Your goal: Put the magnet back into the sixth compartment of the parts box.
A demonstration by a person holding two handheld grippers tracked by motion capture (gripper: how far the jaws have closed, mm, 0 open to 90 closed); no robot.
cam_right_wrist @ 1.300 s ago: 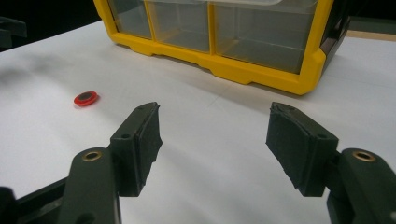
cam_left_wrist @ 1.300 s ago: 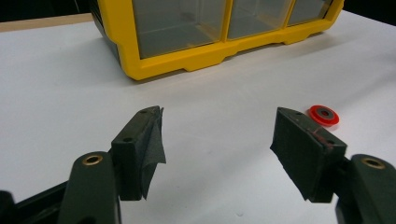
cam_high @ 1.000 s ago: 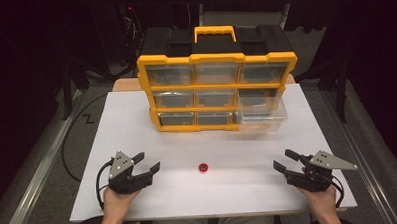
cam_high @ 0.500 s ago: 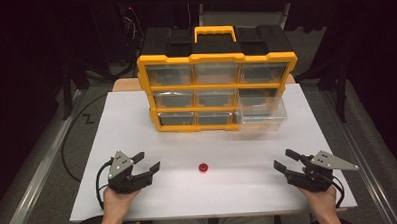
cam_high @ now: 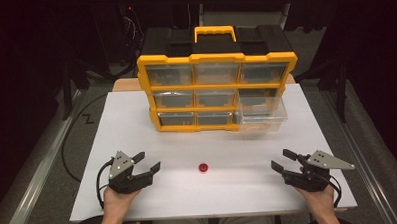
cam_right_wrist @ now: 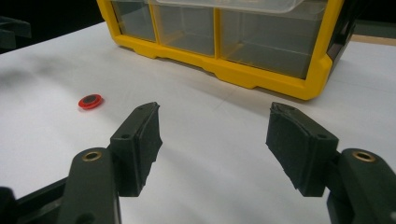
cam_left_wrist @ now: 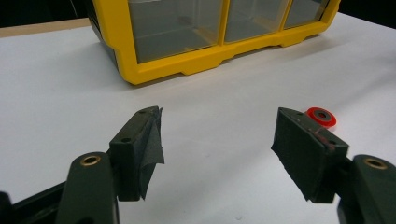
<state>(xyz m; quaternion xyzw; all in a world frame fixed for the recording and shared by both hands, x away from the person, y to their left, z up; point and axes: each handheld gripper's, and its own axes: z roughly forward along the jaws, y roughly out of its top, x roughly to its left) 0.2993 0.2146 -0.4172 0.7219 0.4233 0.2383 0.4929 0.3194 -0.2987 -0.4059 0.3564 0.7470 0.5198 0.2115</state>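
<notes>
A small red ring with a dark centre [cam_high: 203, 167] lies on the white table between the two hands; it also appears as the red ring [cam_left_wrist: 321, 116] and the red ring [cam_right_wrist: 90, 101] in the gripper views. A yellow and black drawer organiser [cam_high: 217, 84] stands at the back, its lower right clear drawer [cam_high: 262, 115] pulled out. My left gripper [cam_high: 147, 162] rests low at the front left, open and empty. My right gripper [cam_high: 283, 159] rests at the front right, open and empty. Both are well apart from the ring.
The white table top [cam_high: 112, 125] ends close to the hands at the front edge. The organiser's yellow frame [cam_left_wrist: 196, 60] and the yellow frame [cam_right_wrist: 261, 77] rise ahead of each gripper. Dark floor and cables [cam_high: 67, 146] lie off the left side.
</notes>
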